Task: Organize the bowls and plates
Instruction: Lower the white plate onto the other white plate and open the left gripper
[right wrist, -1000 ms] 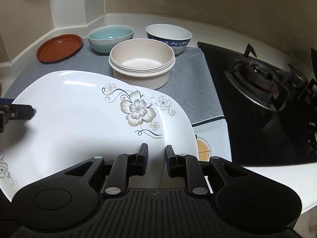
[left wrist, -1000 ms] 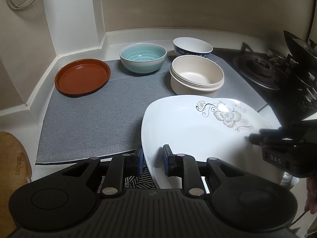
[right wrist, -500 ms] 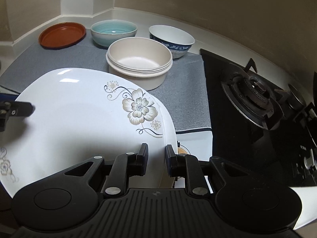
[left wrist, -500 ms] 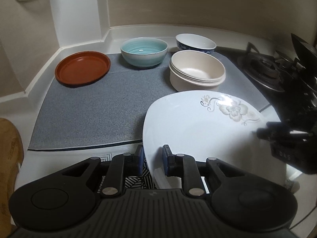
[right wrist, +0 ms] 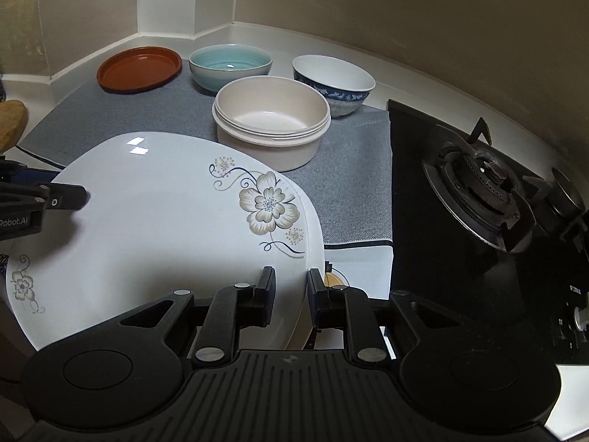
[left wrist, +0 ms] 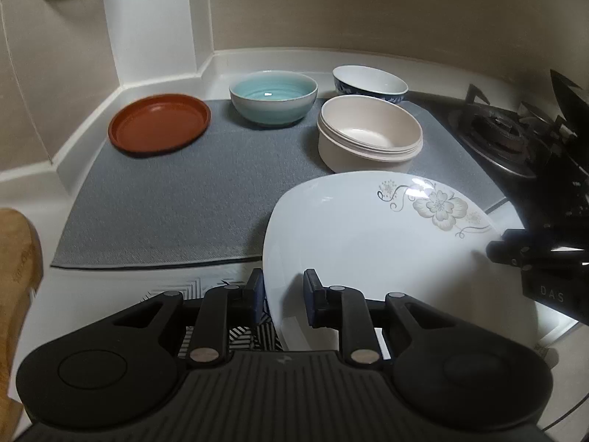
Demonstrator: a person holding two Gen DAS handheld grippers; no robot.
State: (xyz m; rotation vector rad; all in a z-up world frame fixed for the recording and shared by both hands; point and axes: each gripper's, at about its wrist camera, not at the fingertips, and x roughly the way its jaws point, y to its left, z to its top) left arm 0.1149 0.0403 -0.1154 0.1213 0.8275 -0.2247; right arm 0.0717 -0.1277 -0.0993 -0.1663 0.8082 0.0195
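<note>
A white square plate with a flower print [left wrist: 368,243] [right wrist: 165,228] hangs just above the counter's front, between both grippers. My left gripper [left wrist: 283,287] is shut on its left rim and shows at the left edge of the right wrist view [right wrist: 62,197]. My right gripper [right wrist: 291,283] is shut on the right rim and appears at the right of the left wrist view [left wrist: 515,250]. On the grey mat [left wrist: 165,213] behind stand a red-brown plate [left wrist: 160,123], a teal bowl [left wrist: 273,97], stacked beige bowls [left wrist: 370,136] and a blue-and-white bowl [left wrist: 370,81].
A black gas stove [right wrist: 486,191] fills the right side of the counter. A wooden board [left wrist: 18,258] lies at the far left. White walls close the corner behind the mat. A black-and-white patterned item [left wrist: 243,335] lies under the left gripper.
Both grippers have rolled a little with the plate still held. A second flowered plate that stuck out under its right edge a second ago is now covered.
</note>
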